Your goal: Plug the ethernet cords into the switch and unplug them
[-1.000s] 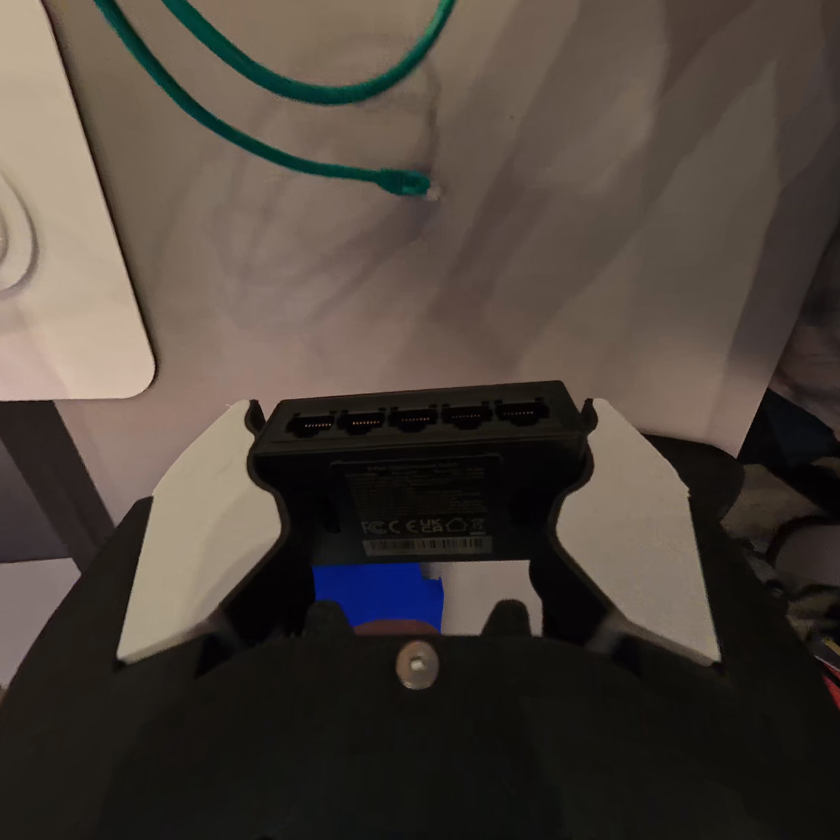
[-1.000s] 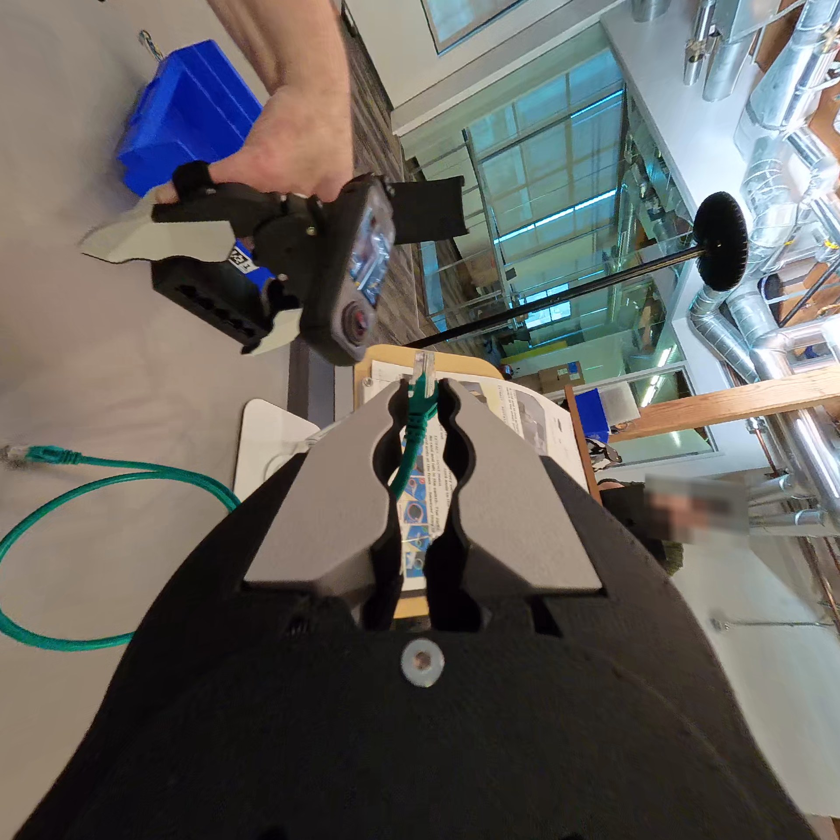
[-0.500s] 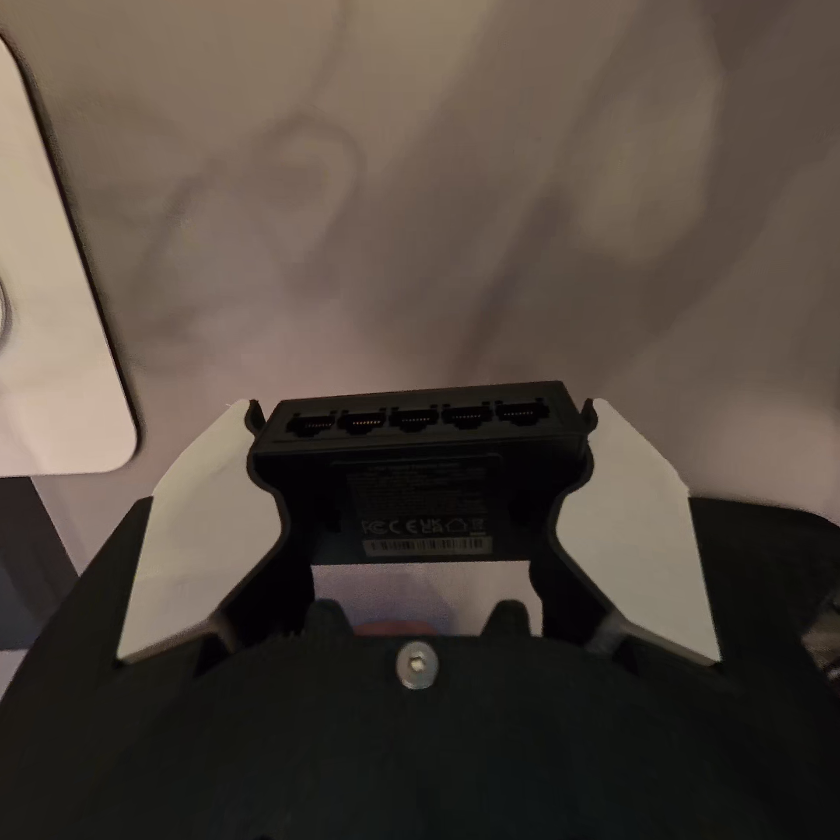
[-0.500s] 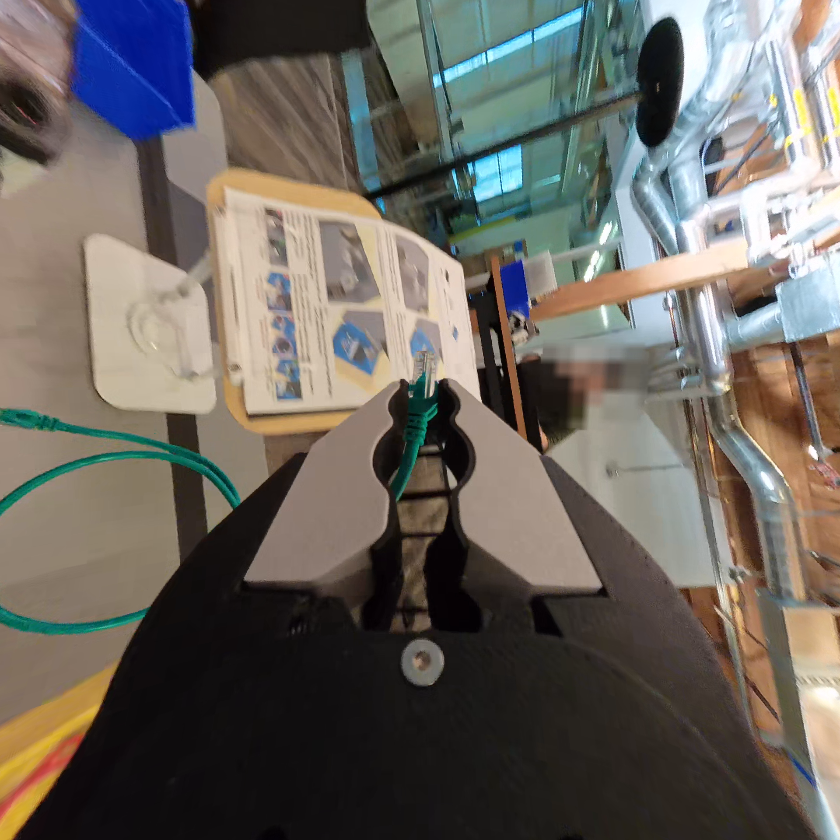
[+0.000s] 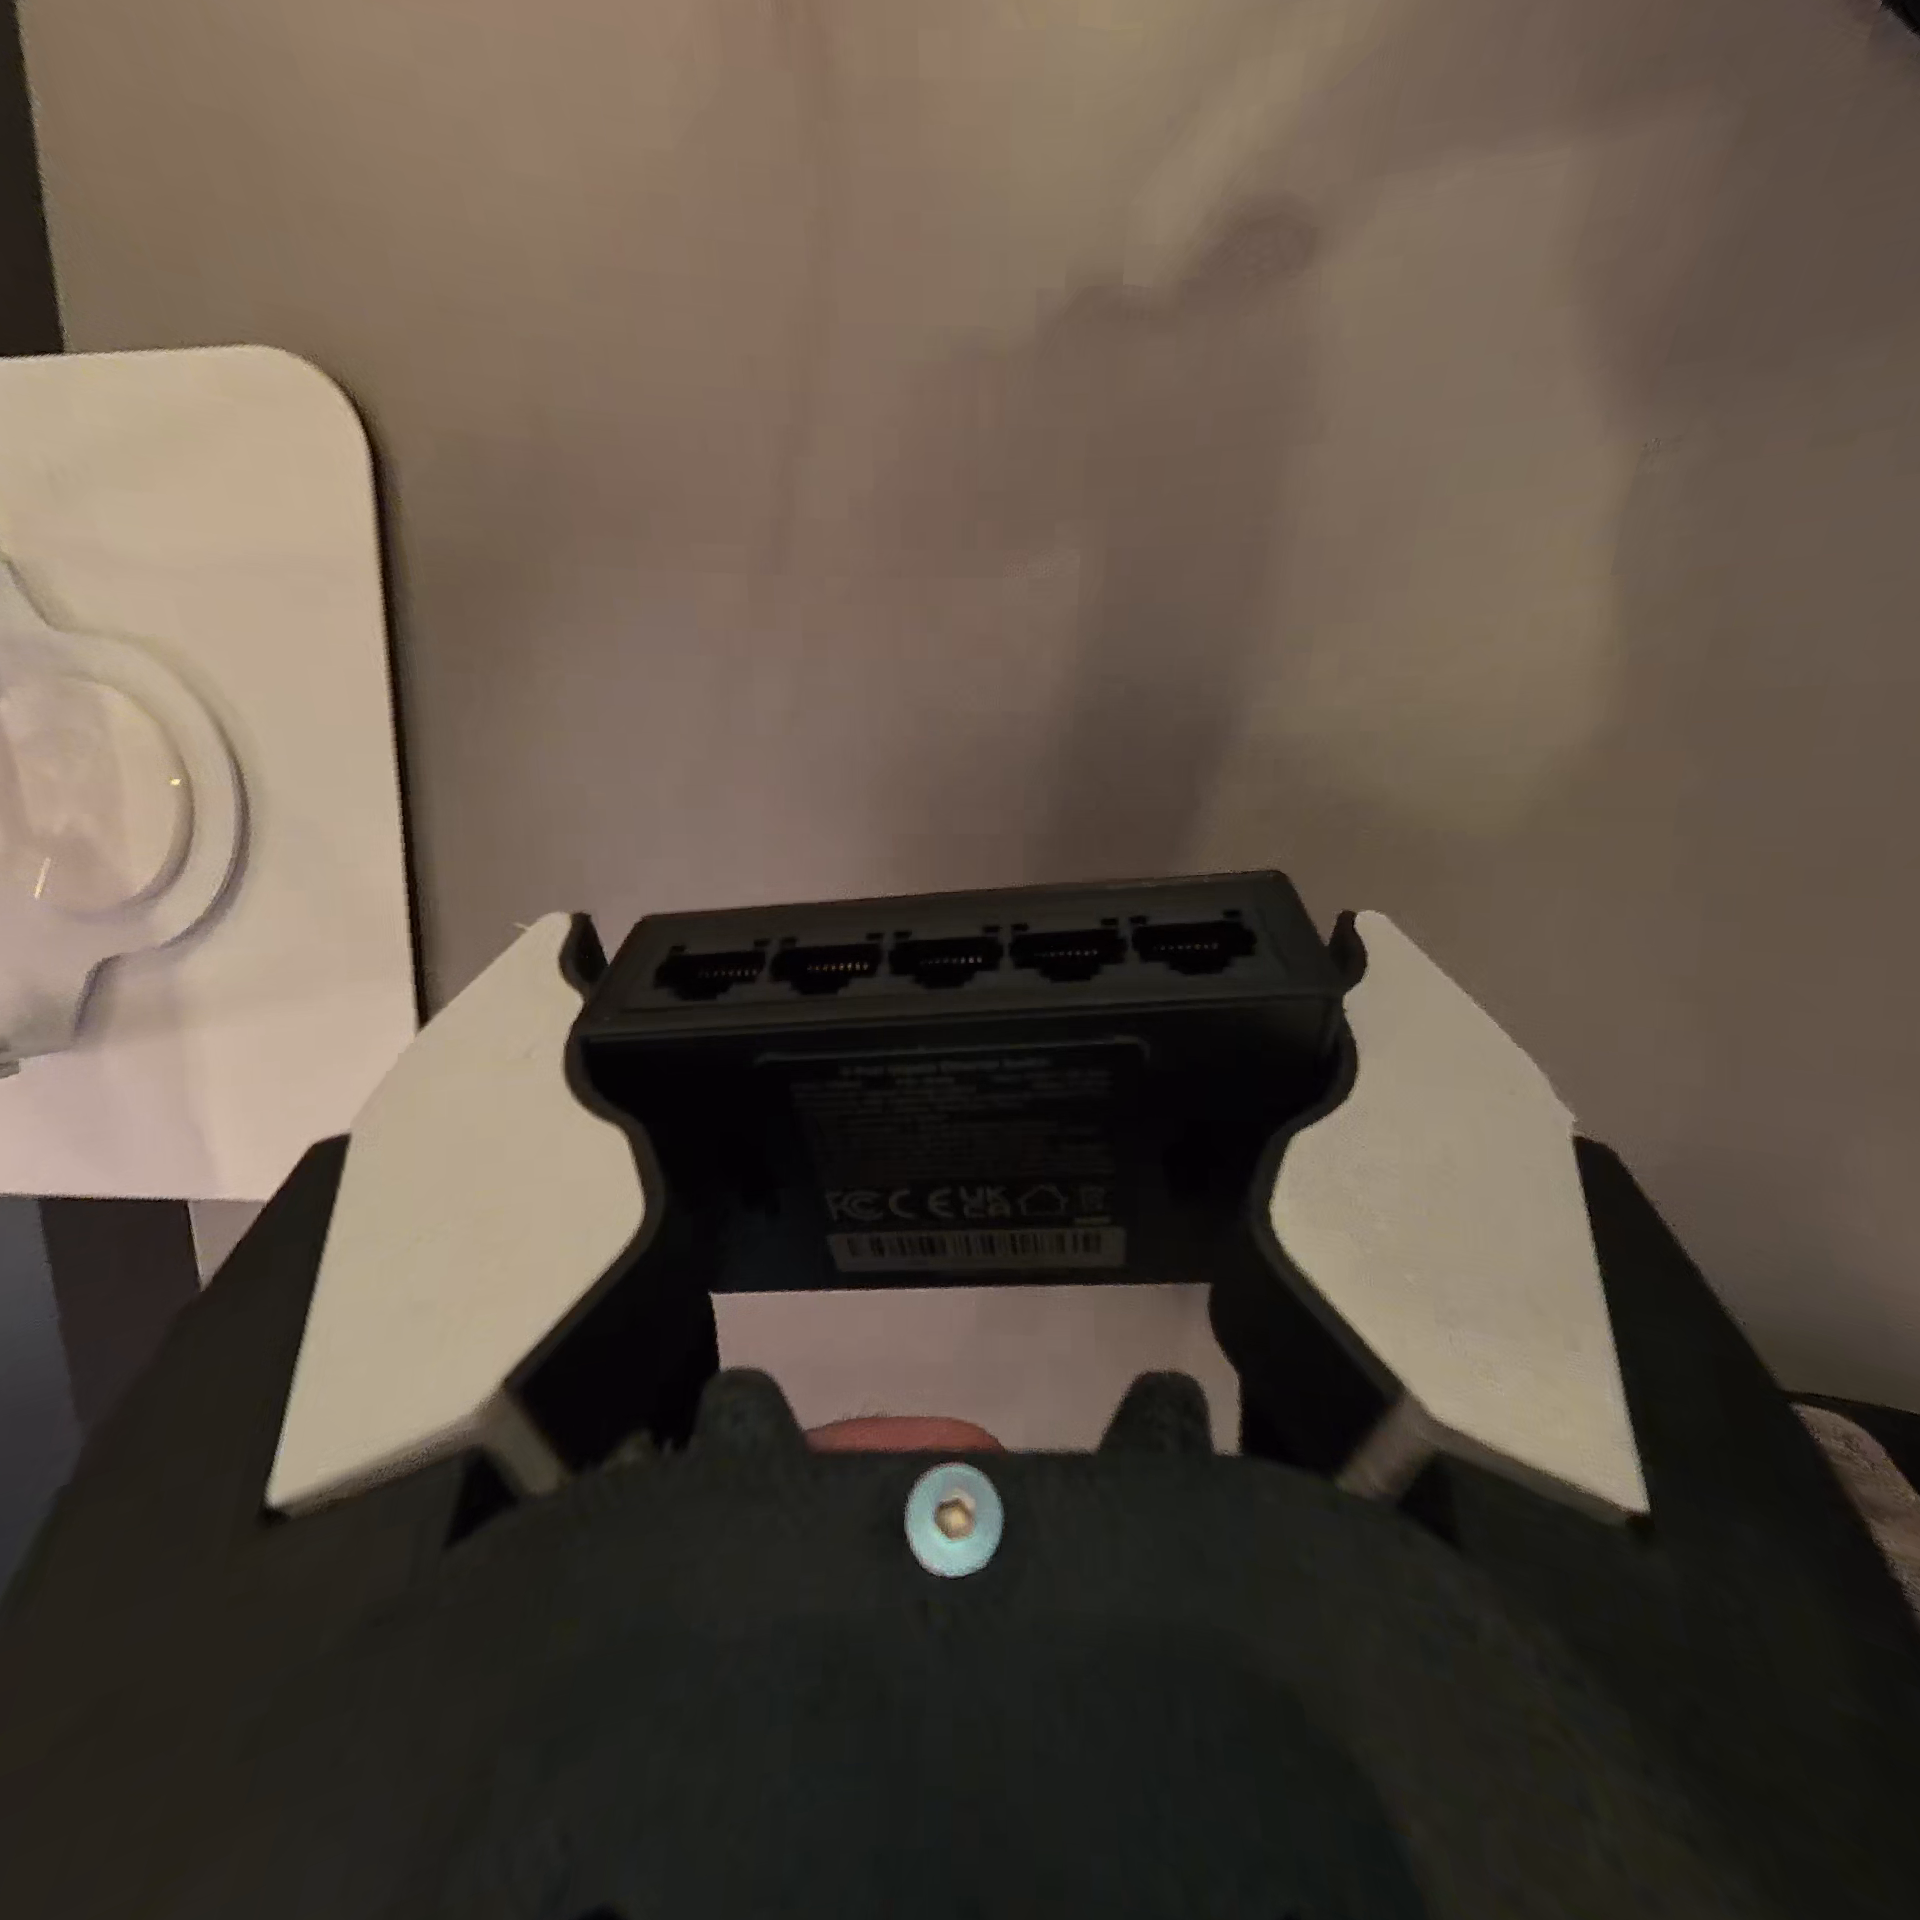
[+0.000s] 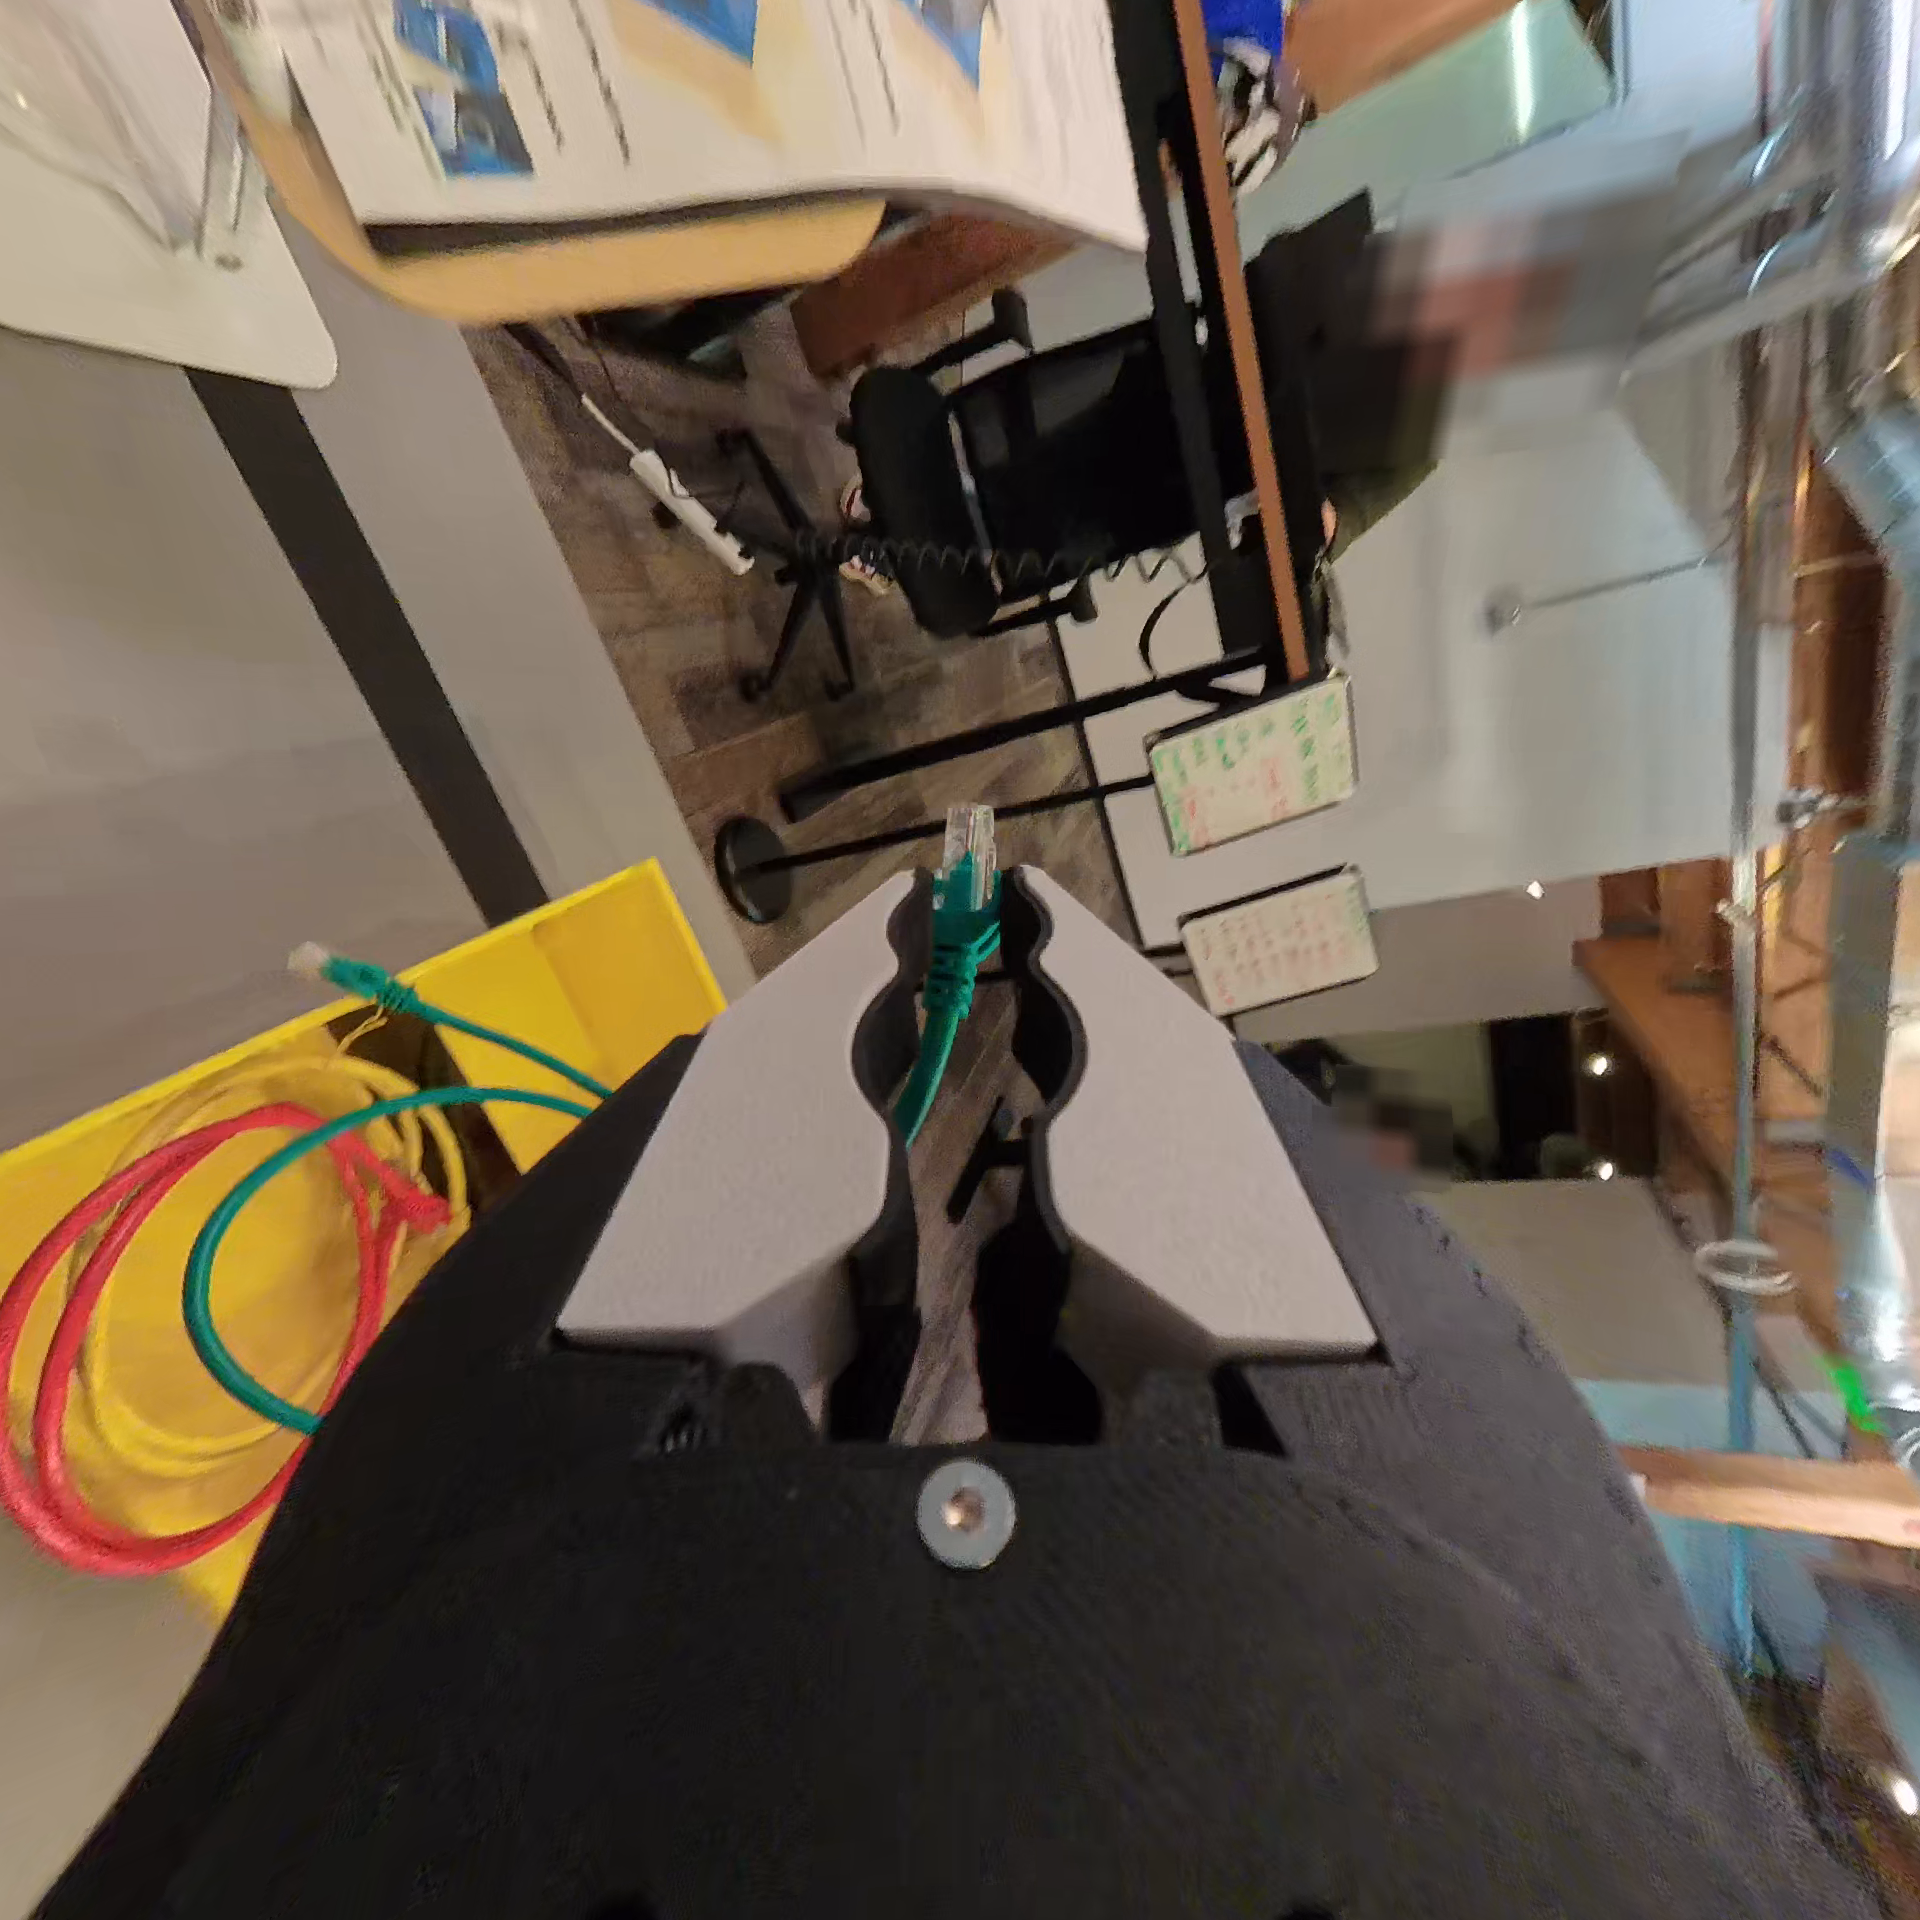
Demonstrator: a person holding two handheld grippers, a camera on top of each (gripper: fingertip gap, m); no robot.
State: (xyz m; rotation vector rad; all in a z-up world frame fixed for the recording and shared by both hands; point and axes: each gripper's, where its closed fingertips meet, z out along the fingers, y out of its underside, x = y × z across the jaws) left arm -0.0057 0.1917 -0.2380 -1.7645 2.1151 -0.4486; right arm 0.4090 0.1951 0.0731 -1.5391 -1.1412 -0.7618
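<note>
Crosswise, switch (image 5: 956,1091) spans left tool (image 5: 961,935), ports forward

Yellow bin (image 6: 582,966), black office chair (image 6: 997,478)

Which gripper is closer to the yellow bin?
Right. The right gripper, pinching the green cord's plug, hovers beside the yellow bin. The left gripper holds the switch; no bin shows there.

Ahead of our left claw (image 5: 961,940) the grey surface (image 5: 1039,468) lies bare, so the switch (image 5: 956,1081) clamped between its fingers has open room in front of all five ports; only a white plate (image 5: 177,748) crowds the left edge; beside our right claw (image 6: 966,904), a yellow bin (image 6: 582,966) of coiled cords (image 6: 156,1330) blocks the lower left; beyond the green plug (image 6: 966,862) is open air over the floor.
</note>
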